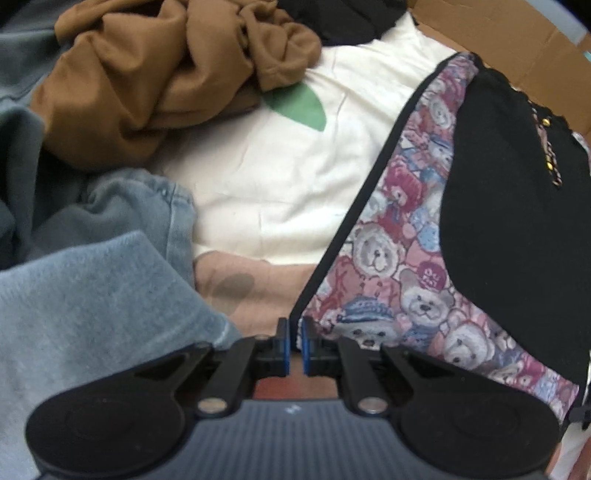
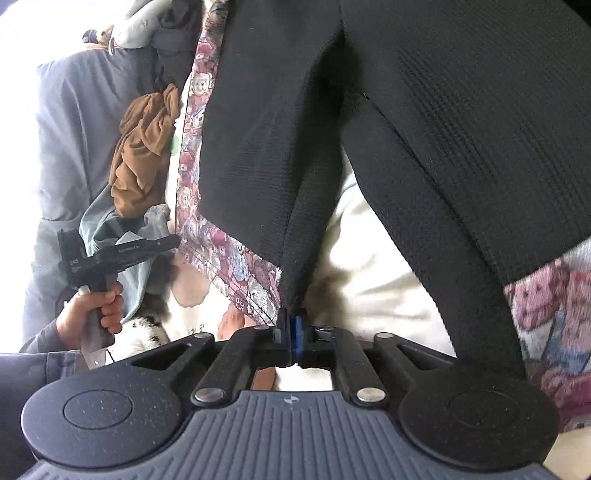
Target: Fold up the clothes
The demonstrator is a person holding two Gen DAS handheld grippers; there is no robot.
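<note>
A black knit garment [image 2: 280,122] with a teddy-bear print panel [image 1: 391,254] hangs stretched above the pile. In the left wrist view, my left gripper [image 1: 294,332] is shut on the black-trimmed lower corner of the bear print. My right gripper [image 2: 292,325] is shut on a pinched fold of the black knit. The black part [image 1: 513,221] fills the right side of the left wrist view. The right wrist view also shows a hand [image 2: 99,310] holding the left gripper [image 2: 173,242] at the print's edge.
Below lie a cream cloth with a green leaf shape [image 1: 280,162], a crumpled brown garment [image 1: 147,74], blue denim [image 1: 147,206], a light blue fleece [image 1: 85,317] and a pink cloth [image 1: 251,291]. A cardboard box flap [image 1: 517,33] shows at the back right.
</note>
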